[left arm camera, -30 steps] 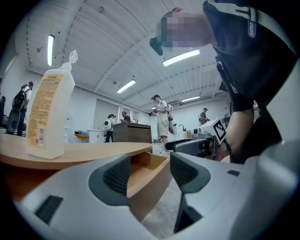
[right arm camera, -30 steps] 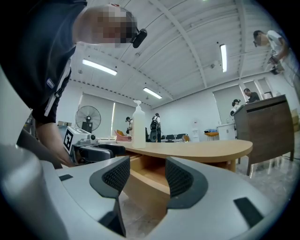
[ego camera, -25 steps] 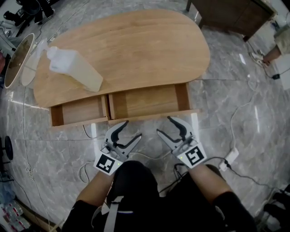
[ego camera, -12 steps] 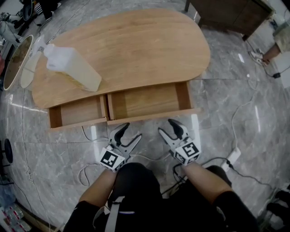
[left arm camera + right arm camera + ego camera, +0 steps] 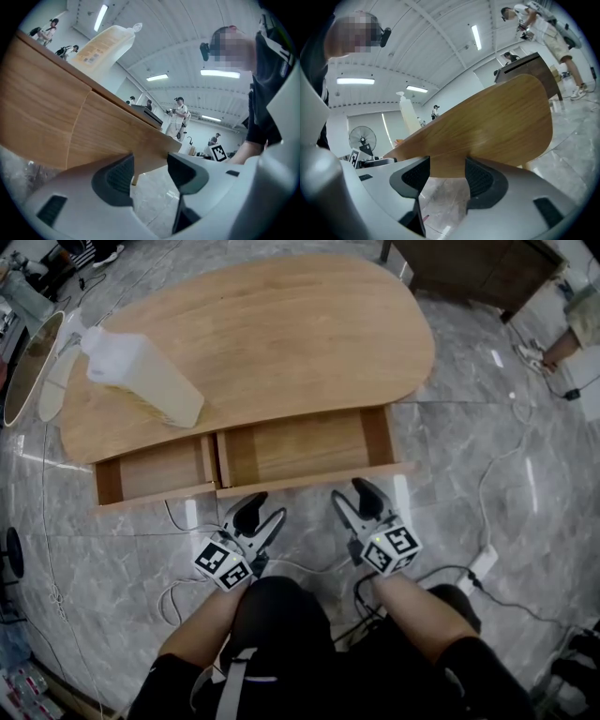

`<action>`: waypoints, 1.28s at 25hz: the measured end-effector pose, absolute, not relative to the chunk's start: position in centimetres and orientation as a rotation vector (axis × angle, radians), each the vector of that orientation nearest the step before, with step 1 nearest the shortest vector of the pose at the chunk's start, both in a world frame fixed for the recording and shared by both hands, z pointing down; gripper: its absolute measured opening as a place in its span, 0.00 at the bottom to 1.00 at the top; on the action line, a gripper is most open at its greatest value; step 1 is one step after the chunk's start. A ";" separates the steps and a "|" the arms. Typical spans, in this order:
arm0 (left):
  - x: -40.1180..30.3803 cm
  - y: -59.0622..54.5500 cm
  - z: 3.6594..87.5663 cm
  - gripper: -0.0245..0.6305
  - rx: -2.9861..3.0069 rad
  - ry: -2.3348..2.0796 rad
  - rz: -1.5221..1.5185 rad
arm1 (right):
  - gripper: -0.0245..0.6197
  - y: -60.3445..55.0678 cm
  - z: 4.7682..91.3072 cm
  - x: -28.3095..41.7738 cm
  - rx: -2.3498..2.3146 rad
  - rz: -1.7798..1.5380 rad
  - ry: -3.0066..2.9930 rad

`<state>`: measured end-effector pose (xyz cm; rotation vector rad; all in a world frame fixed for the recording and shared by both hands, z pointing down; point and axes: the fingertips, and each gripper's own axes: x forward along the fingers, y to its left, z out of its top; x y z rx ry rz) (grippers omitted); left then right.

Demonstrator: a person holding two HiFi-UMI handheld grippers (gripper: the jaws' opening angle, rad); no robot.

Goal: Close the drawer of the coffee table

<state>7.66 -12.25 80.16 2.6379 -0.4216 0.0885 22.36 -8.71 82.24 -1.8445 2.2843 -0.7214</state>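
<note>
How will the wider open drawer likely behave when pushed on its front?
The wider drawer looks like rigid wood, so it should push without flexing. It appears empty, so it probably slides lightly. Being wide, a push near one end might skew it; the bottle lying on the tabletop could shift if it slams.

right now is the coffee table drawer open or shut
Open: the drawer stands pulled out from under the tabletop, and its bare wooden inside shows from above.

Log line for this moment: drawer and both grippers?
stage: pre-push | wide drawer: open | left gripper: before its front, jaws closing, nothing between | right gripper: before its front, open, empty
</note>
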 end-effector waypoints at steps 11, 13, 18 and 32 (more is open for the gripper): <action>10.2 -15.5 79.0 0.30 2.326 -0.459 -0.027 | 0.39 -11.6 80.9 23.5 -1.925 -0.717 2.269; 10.9 -15.6 78.9 0.30 2.327 -0.483 0.005 | 0.39 -12.0 80.9 23.7 -1.944 -0.694 2.288; 13.2 -14.5 76.5 0.30 2.747 -0.503 0.160 | 0.39 -12.2 81.0 23.6 -2.052 -0.556 2.417; 16.5 -17.8 77.1 0.30 2.988 -0.667 0.366 | 0.38 -15.8 81.9 24.7 -2.139 -0.413 2.545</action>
